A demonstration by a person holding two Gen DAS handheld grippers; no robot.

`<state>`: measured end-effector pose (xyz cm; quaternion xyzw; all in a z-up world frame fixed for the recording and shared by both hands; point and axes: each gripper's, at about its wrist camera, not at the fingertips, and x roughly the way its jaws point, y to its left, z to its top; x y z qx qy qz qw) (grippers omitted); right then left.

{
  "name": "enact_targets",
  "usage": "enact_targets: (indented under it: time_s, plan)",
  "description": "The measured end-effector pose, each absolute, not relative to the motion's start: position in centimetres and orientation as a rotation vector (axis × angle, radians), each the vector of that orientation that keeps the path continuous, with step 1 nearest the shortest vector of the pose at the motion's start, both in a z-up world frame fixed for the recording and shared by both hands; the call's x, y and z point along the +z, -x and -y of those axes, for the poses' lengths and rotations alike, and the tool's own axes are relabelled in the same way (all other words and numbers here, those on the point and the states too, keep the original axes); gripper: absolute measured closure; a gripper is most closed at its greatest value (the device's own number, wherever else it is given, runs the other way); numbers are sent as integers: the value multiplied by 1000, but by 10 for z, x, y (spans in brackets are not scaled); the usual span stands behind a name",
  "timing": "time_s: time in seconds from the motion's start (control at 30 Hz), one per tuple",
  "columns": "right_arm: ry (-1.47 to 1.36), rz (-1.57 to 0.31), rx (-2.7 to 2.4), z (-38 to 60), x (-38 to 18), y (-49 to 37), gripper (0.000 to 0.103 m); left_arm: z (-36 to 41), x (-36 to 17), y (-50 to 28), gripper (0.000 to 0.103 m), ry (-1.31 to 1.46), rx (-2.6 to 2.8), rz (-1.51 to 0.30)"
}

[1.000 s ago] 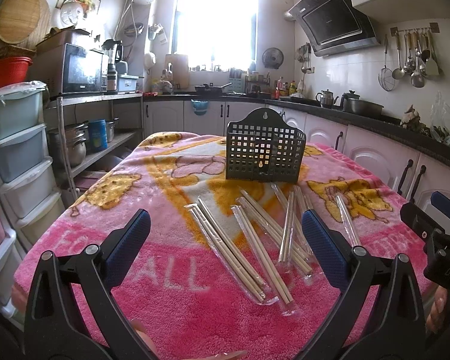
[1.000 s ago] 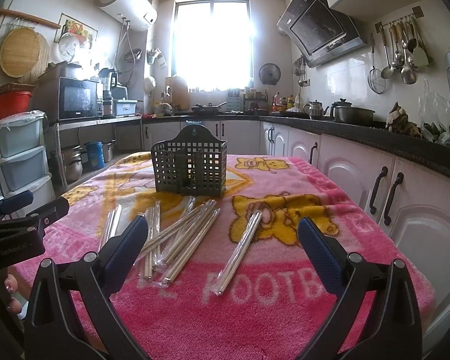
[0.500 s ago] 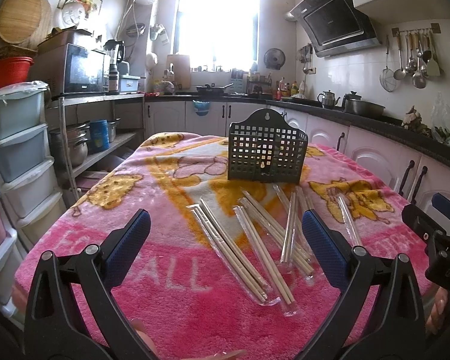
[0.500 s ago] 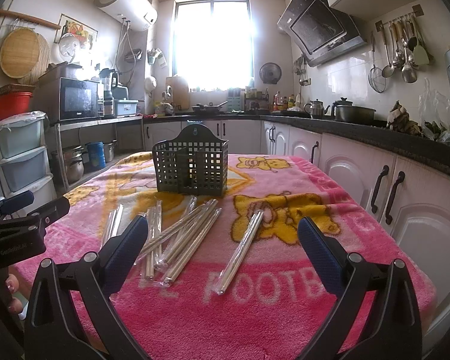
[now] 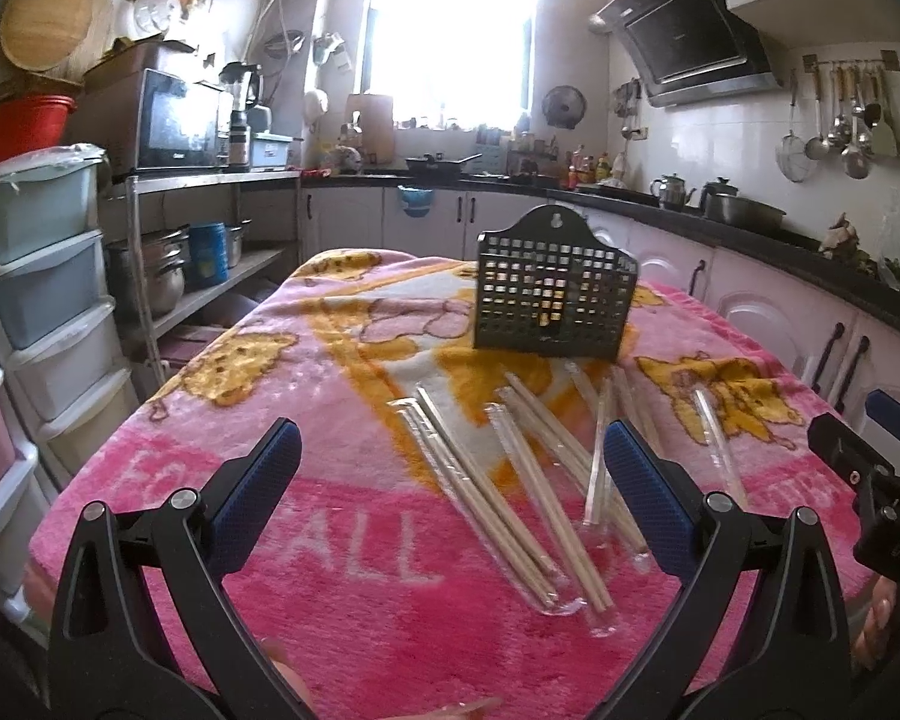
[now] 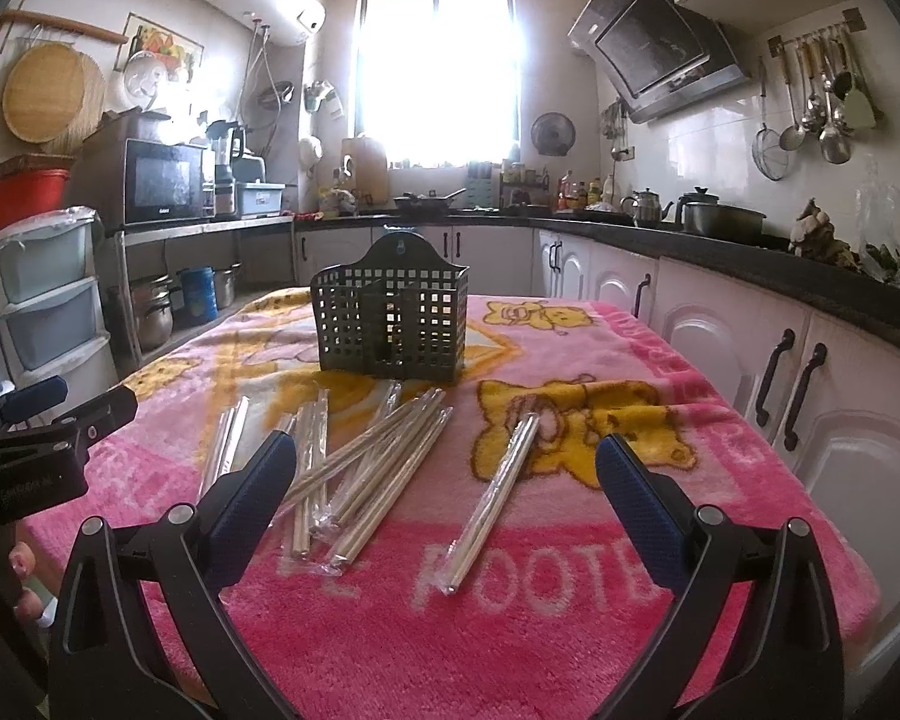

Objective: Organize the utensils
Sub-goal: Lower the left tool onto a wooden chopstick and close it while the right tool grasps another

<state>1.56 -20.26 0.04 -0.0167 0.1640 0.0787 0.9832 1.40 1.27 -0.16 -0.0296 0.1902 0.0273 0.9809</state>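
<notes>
1. Two hand-held grippers hover spread and empty: left hand-held gripper (image 5: 450, 468), right hand-held gripper (image 6: 447, 465).
2. White letters "ALL" and "FOOT" show on the fuzzy pink blanket (image 6: 570, 630) covering the surface.
3. Plastic-wrapped chopsticks (image 6: 384, 459) lie scattered before the dark grid caddy (image 6: 390, 327).
4. Kitchen cabinets (image 6: 738, 348) line the room.

A dark perforated plastic utensil basket (image 6: 392, 323) stood upright on the pink blanket. Clear-wrapped wooden chopstick pairs (image 6: 363, 459) lay scattered flat just before the basket, one wrapped pair (image 6: 494, 486) lying apart to their right.
</notes>
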Motion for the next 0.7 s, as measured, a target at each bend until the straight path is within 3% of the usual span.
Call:
enact_targets:
  time_s: [0.7]
  plan:
    - [65, -499, 263, 170, 12, -107, 6, -65, 8, -86, 10, 143, 111, -543]
